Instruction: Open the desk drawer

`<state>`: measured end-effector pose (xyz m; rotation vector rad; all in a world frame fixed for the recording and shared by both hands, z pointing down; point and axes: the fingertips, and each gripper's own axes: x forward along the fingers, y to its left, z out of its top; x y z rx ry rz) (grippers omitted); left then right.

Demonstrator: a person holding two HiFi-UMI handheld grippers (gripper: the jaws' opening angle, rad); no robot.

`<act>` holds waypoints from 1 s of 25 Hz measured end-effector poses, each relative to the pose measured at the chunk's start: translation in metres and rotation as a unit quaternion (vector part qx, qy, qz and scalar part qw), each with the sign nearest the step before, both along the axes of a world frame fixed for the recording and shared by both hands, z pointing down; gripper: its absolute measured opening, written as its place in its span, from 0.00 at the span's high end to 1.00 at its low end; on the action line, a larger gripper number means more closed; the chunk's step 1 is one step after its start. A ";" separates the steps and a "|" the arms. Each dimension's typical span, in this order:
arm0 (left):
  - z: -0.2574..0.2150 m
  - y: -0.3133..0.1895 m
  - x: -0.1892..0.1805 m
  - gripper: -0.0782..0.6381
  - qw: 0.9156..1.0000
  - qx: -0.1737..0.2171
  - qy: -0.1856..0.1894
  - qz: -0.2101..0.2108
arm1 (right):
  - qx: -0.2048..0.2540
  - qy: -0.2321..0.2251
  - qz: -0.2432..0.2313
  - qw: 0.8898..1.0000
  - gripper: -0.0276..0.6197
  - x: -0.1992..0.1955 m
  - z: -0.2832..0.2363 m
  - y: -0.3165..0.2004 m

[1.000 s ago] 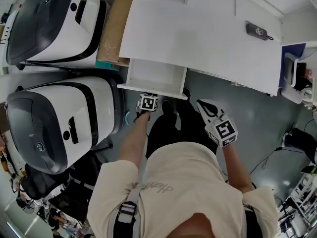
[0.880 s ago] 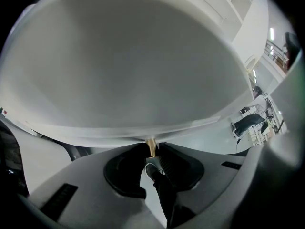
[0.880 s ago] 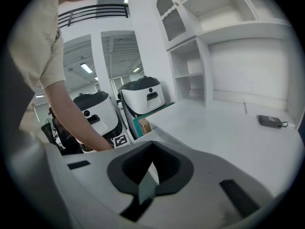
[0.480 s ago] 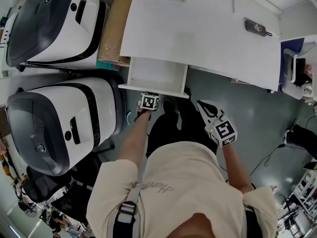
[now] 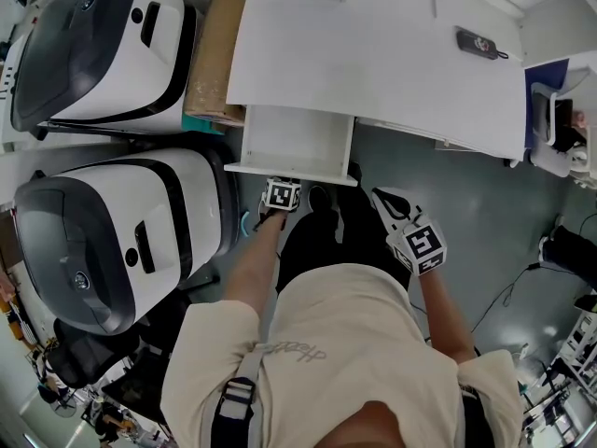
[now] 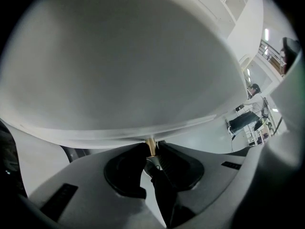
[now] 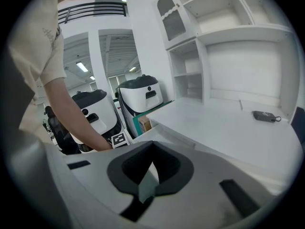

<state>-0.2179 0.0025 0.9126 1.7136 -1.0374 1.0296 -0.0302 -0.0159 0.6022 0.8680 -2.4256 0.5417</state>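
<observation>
The white desk [image 5: 373, 63] has its drawer [image 5: 294, 138] pulled out towards me, its inside bare. My left gripper [image 5: 283, 181] is at the middle of the drawer's front panel [image 5: 289, 174], pointing steeply down. In the left gripper view the panel [image 6: 119, 80] fills the top, and the left gripper [image 6: 151, 149] is shut on the small brass knob [image 6: 150, 145] that sticks out of it. My right gripper [image 5: 384, 197] hangs in the air to the right of the drawer, apart from the desk. Its fingertips meet, the right gripper [image 7: 152, 144] holding nothing.
Two large white and black machines [image 5: 103, 45] [image 5: 112, 231] stand left of the desk, with a cardboard sheet [image 5: 216, 54] against the desk's side. A small black device [image 5: 476, 42] lies on the desktop. White shelves [image 7: 228, 13] rise behind the desk. Grey floor [image 5: 448, 213] lies beneath.
</observation>
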 end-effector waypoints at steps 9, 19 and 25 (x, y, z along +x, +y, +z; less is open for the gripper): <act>-0.002 0.021 -0.003 0.77 1.000 -0.005 0.003 0.001 | 0.005 0.007 0.005 1.000 0.95 -0.008 -0.003 0.013; -0.003 0.042 -0.004 0.77 1.000 -0.003 0.005 -0.003 | 0.005 0.009 0.013 1.000 0.95 -0.005 -0.003 0.030; -0.004 0.053 -0.007 0.78 1.000 -0.001 0.002 -0.003 | 0.008 0.011 0.017 1.000 0.95 -0.001 -0.002 0.039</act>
